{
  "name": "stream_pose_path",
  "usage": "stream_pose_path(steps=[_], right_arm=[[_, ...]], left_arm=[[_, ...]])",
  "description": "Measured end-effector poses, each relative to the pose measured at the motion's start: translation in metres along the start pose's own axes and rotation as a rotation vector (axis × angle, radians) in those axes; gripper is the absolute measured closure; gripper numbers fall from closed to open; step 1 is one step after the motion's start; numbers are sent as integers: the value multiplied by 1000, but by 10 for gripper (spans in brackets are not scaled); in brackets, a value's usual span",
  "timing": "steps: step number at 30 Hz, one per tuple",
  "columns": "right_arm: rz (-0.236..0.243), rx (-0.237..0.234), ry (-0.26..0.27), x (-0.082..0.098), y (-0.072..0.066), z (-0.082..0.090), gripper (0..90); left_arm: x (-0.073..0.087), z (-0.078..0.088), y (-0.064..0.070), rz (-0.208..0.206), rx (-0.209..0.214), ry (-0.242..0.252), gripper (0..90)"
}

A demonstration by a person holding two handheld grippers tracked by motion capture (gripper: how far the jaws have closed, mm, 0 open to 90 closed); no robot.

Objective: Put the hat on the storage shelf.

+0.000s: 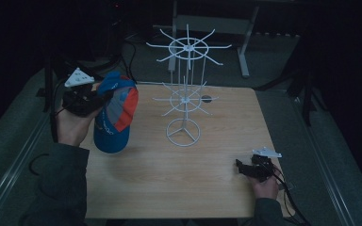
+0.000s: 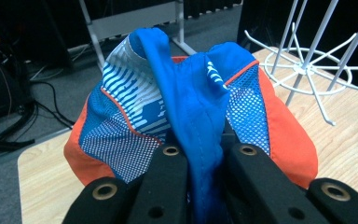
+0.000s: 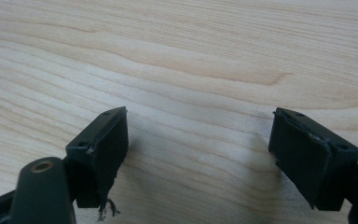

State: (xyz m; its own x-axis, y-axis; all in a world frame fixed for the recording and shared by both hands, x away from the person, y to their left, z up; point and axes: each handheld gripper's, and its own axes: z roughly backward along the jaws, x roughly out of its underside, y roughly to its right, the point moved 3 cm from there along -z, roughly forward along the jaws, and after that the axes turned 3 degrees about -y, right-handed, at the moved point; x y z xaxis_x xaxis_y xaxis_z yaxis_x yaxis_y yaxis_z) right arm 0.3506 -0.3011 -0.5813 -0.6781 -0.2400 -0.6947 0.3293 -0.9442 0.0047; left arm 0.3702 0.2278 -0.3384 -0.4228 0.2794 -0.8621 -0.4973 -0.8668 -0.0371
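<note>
A blue, orange and white mesh cap [image 1: 115, 113] hangs off the table's left side with its blue brim lowest, held up by my left gripper [image 1: 104, 95]. From the left gripper view, both black jaws pinch a blue fold of the cap [image 2: 200, 107]; my left gripper [image 2: 209, 151] is shut on it. A white wire rack [image 1: 185, 89] with two tiers of spoke hooks stands at the table's middle back, right of the cap. My right gripper [image 1: 242, 167] rests low at the front right. Its jaws stand wide apart over bare wood, right gripper [image 3: 198, 140] open and empty.
The light wooden table [image 1: 179, 179] has dark floor around it. Cables [image 2: 37, 107] trail on the floor at the left. A grey metal frame [image 1: 217, 23] stands behind the rack. The rack's ring base [image 1: 183, 132] sits on the table.
</note>
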Motion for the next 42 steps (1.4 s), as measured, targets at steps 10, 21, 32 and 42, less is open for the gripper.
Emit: stream_pose_path(steps=[10, 21, 32, 42], right_arm=[[0, 0, 0, 0, 0, 0, 197], [-1, 0, 0, 0, 0, 0, 196], [-1, 0, 0, 0, 0, 0, 196], [0, 0, 0, 0, 0, 0, 196]], left_arm=[[-12, 4, 2, -10, 5, 23, 887], [-27, 8, 2, -23, -1, 35, 887], [-37, 12, 0, -26, 0, 49, 887], [-44, 14, -2, -25, 19, 56, 887]])
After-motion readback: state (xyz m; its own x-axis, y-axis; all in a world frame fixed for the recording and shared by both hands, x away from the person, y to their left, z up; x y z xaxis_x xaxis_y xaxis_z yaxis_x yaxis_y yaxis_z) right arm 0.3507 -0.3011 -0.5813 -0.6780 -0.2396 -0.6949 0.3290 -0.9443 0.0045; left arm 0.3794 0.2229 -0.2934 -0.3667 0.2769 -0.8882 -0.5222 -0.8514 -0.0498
